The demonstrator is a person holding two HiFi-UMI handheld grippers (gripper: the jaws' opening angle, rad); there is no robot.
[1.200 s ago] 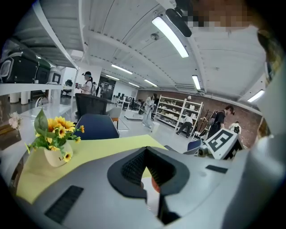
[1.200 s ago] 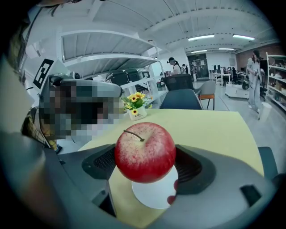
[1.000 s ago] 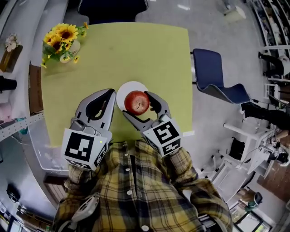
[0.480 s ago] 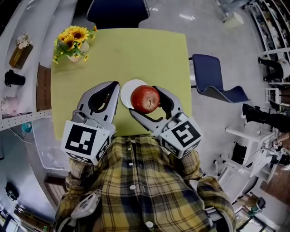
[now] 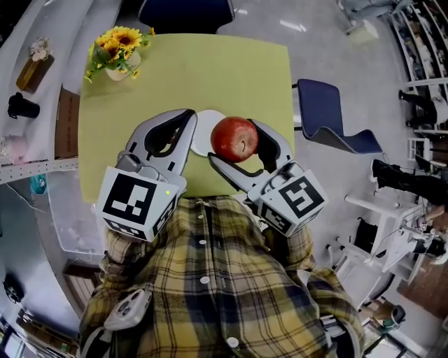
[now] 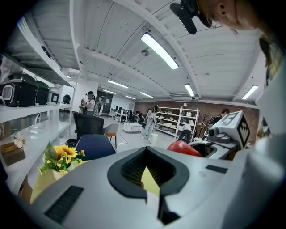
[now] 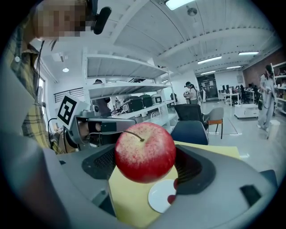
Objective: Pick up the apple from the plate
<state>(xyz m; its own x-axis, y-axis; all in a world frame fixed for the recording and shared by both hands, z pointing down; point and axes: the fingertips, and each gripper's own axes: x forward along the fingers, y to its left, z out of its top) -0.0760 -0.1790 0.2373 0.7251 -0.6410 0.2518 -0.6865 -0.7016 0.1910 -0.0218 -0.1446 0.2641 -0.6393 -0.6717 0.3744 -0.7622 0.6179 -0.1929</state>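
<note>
A red apple [image 5: 234, 138] hangs above the yellow-green table [image 5: 210, 70], with my right gripper [image 5: 235, 141] shut on it from both sides. In the right gripper view the apple [image 7: 145, 152] fills the space between the jaws, stem up. The white plate [image 7: 161, 197] lies bare on the table below it. In the head view only part of the plate [image 5: 204, 133] shows, between the two grippers. My left gripper [image 5: 187, 117] floats left of the apple with its jaws together and nothing in them. The left gripper view catches the apple [image 6: 183, 148] at the right.
A vase of sunflowers [image 5: 115, 49] stands at the table's far left corner. A blue chair [image 5: 325, 119] sits off the table's right edge, and a dark chair [image 5: 185, 14] at its far side. White shelving [image 5: 28, 91] runs along the left.
My right gripper has risen with the apple, which now looks bigger and sits off the plate. The left gripper has also come up and forward, still shut.
</note>
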